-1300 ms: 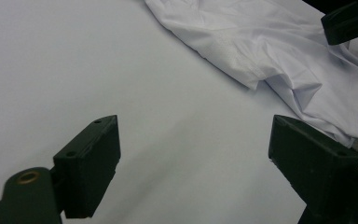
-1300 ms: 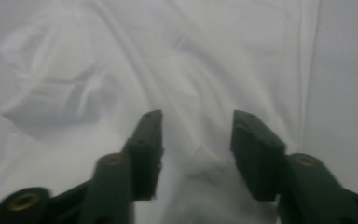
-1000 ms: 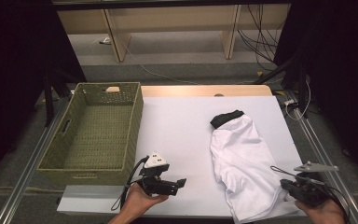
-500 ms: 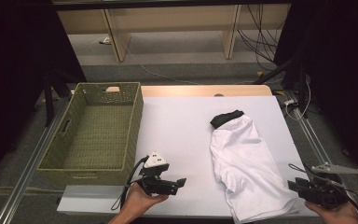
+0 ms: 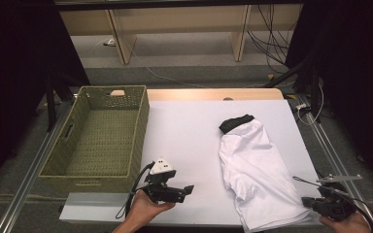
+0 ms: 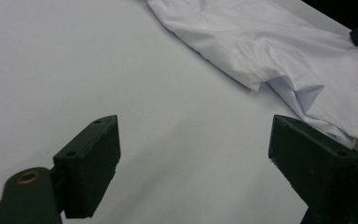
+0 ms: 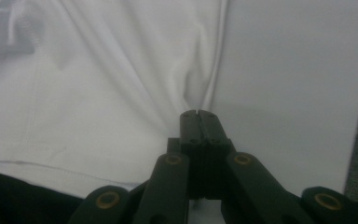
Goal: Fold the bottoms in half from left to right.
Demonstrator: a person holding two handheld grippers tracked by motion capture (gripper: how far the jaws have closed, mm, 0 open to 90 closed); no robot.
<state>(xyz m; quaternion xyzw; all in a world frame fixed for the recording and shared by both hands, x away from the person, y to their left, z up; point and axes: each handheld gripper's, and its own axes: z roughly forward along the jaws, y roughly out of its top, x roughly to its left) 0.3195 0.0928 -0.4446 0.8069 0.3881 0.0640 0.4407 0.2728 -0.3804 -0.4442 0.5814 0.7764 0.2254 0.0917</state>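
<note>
White table surface (image 5: pixel 189 141) occupies the centre of the frame, with a light wooden strip (image 5: pixel 213 93) along its far edge. At centre left stands a green woven basket (image 5: pixel 126 126), touching the surface's left edge. Right of centre lies a white shirt (image 5: pixel 255 170) with a black collar (image 5: pixel 235 123) — collar toward the top of the frame, hem at the lower right. At lower centre a hand holds the left gripper (image 5: pixel 188 189) over bare surface, well apart from the shirt; jaw state cannot be told. At the lower right corner the right gripper (image 5: pixel 307 202) sits at the shirt's hem — contact uncertain.
</note>
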